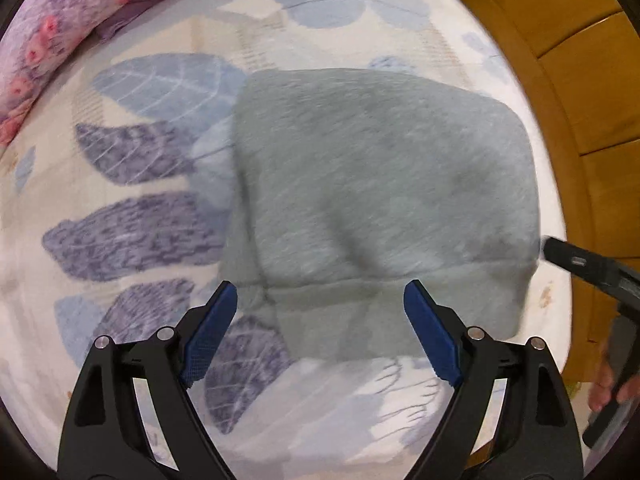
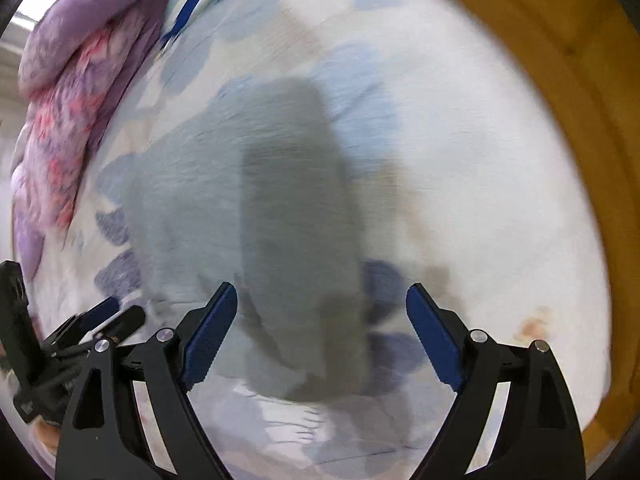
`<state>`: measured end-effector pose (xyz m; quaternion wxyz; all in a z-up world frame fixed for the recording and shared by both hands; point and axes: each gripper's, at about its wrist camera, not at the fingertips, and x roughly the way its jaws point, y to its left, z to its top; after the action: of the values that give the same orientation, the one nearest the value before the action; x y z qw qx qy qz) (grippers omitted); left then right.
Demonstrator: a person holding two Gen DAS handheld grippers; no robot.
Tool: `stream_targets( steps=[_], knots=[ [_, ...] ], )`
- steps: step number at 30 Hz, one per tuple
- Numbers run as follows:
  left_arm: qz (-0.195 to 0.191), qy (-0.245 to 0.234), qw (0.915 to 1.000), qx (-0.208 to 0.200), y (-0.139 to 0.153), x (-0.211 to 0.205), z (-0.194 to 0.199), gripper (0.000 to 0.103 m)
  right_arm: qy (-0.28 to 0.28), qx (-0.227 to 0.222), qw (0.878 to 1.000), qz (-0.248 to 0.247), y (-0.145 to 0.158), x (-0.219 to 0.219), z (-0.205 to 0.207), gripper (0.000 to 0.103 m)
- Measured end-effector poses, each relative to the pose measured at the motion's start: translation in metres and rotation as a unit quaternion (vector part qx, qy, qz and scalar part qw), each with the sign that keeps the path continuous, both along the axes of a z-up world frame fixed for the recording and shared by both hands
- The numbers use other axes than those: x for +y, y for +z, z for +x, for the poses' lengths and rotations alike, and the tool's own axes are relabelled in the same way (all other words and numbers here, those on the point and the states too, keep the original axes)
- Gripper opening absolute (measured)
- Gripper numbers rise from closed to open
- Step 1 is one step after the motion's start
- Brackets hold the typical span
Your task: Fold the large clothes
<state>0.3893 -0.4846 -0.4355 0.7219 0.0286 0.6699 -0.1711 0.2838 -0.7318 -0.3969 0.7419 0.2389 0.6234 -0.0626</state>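
Both tools hang with jaws spread, holding nothing. The left gripper sits just short of the garment's near hem, its blue pads straddling that banded edge, so it looks the nearer one. The right gripper hovers off the garment's right side. The grey garment lies folded on the bedsheet, its fold running away from the hem; the blur hides finer detail.

no readable text, labels, brands or numbers in either view
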Motion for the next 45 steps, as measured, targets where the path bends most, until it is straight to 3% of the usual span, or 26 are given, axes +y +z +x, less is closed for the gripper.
stream_targets(
  steps=[2,3,5,8,10,12,13,15,19,21,22,23,25,27,28,29,34,39,45],
  knots=[
    [-0.013,-0.003,0.9999,-0.005,0.004,-0.002,-0.001,0.083,0.004,-0.036,0.999,-0.012,0.017,0.000,-0.011,0.078],
    [-0.015,-0.007,0.9997,-0.016,0.007,-0.006,-0.002,0.076,0.009,-0.048,0.999,-0.020,0.021,0.002,-0.011,0.072],
    [-0.018,-0.019,0.9991,-0.032,0.009,-0.019,-0.007,0.066,0.035,-0.065,0.997,-0.031,0.028,0.013,-0.006,0.036],
    [-0.021,-0.033,0.9986,-0.036,-0.002,-0.047,-0.001,0.044,0.049,-0.043,0.998,-0.021,0.005,0.026,0.017,0.015],
    [-0.023,-0.047,0.9984,-0.024,-0.024,-0.063,0.006,0.030,0.041,-0.014,0.999,-0.002,-0.021,0.028,0.032,0.015],
    [-0.009,-0.055,0.9984,-0.009,-0.054,-0.077,0.011,0.030,0.032,0.035,0.999,-0.020,-0.058,0.029,0.047,0.016],
    [-0.006,-0.053,0.9986,-0.009,-0.064,-0.082,0.013,0.031,0.022,0.033,0.999,-0.019,-0.065,0.027,0.048,0.016],
    [-0.019,-0.038,0.9989,-0.022,-0.066,-0.082,0.016,0.031,0.014,0.020,0.999,-0.021,-0.065,0.026,0.045,0.016],
    [-0.038,-0.055,0.9976,-0.017,-0.064,-0.074,0.012,0.031,0.031,-0.001,0.999,-0.043,-0.055,0.033,0.035,0.016],
    [-0.033,-0.057,0.9978,-0.010,-0.058,-0.070,0.011,0.037,0.024,-0.004,0.999,-0.038,-0.052,0.030,0.031,0.016],
    [-0.020,-0.055,0.9983,-0.007,-0.056,-0.068,0.012,0.056,0.017,-0.004,0.999,-0.033,-0.049,0.028,0.029,0.017],
    [0.013,-0.046,0.9988,-0.006,-0.054,-0.065,0.013,0.068,0.013,-0.003,0.999,-0.031,-0.048,0.027,0.028,0.018],
    [0.010,-0.031,0.9995,-0.004,-0.047,-0.057,0.014,0.073,0.010,0.000,1.000,-0.024,-0.038,0.027,0.025,0.025],
    [-0.010,-0.021,0.9997,0.007,-0.037,-0.046,0.011,0.073,0.009,0.007,0.999,-0.031,-0.027,0.029,0.022,0.051],
    [-0.005,-0.022,0.9997,0.009,-0.033,-0.042,0.008,0.073,0.005,0.005,0.999,-0.035,-0.017,0.033,0.018,0.081],
    [0.004,-0.025,0.9996,0.006,-0.026,-0.038,0.005,0.073,0.002,-0.013,0.999,-0.034,-0.005,0.037,0.012,0.086],
    [0.006,-0.006,0.9997,-0.022,0.018,0.000,-0.011,0.073,0.001,-0.019,0.998,-0.057,0.039,0.064,-0.007,0.091],
    [0.005,-0.014,0.9972,-0.074,0.079,0.050,-0.038,0.074,-0.001,-0.058,0.993,-0.099,0.088,0.104,-0.025,0.092],
    [-0.032,0.028,0.9927,-0.113,0.149,0.131,-0.069,0.077,-0.021,-0.117,0.986,-0.118,0.144,0.171,-0.055,0.094]
  ],
)
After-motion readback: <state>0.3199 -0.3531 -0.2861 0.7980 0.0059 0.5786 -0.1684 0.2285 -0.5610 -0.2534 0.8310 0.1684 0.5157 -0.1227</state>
